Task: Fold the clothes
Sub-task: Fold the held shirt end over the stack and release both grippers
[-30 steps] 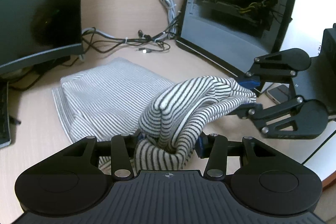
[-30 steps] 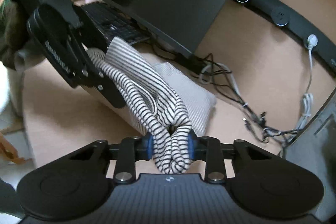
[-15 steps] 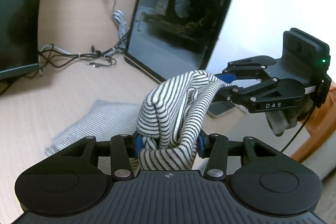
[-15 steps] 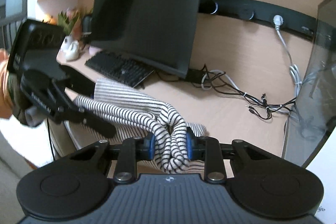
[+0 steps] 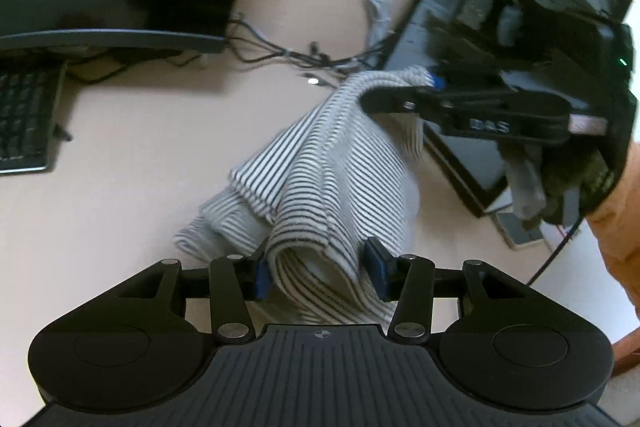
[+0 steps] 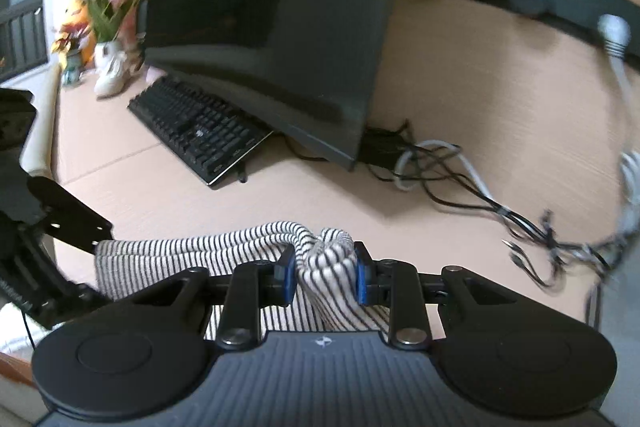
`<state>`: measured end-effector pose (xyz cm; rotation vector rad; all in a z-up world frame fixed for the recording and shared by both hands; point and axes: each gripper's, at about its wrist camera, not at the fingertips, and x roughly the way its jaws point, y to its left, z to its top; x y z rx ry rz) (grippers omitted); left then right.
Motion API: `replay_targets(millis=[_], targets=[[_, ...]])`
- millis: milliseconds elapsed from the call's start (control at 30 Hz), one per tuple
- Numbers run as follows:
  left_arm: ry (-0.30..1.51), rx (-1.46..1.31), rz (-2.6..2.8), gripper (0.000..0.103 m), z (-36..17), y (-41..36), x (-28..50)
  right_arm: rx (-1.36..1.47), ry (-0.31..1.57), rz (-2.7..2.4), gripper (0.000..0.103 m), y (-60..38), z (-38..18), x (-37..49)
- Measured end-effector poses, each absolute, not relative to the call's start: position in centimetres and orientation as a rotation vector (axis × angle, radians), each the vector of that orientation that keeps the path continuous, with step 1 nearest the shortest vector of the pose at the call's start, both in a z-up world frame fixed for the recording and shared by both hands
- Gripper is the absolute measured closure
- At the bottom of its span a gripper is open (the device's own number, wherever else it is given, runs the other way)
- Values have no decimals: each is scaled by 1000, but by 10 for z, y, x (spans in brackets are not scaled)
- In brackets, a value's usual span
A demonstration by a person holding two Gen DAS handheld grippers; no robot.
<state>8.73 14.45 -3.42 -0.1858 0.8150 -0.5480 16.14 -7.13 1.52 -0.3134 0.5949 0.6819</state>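
Observation:
A black-and-white striped garment (image 5: 320, 179) hangs bunched above the beige desk, held at two ends. My left gripper (image 5: 320, 273) is shut on a thick fold of it, seen between the blue pads in the left wrist view. My right gripper (image 6: 325, 277) is shut on the other bunched end (image 6: 326, 261). In the left wrist view the right gripper (image 5: 424, 87) appears at upper right with cloth pinched in it. The left gripper's body (image 6: 44, 227) shows at the left edge of the right wrist view. The garment's lower part is hidden behind the grippers.
A dark monitor (image 6: 272, 27) and a black keyboard (image 6: 196, 131) stand at the back left. A glass-sided PC case (image 5: 500, 39) stands at right, with tangled cables (image 5: 288, 55) between. A phone (image 5: 518, 229) lies near the case. A flower ornament (image 6: 92, 27) sits far left.
Both grippers have swung with the garment lifted off the desk; it now stretches more between them. The flat folded part seen earlier on the desk is no longer lying there.

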Motion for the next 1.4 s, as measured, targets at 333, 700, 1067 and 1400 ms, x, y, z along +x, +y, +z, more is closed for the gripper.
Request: replay_targets(millis=[333, 700, 1067, 1400], targets=[[816, -153, -498, 43, -26, 158, 95, -323, 765, 669, 74, -39, -37, 222], [752, -114, -565, 38, 3, 164, 105, -261, 804, 631, 69, -40, -48, 228], [872, -41, -669, 41, -45, 133, 155, -188, 758, 426, 52, -43, -20, 206], [872, -56, -676, 40, -56, 141, 154, -43, 680, 241, 72, -83, 7, 154]])
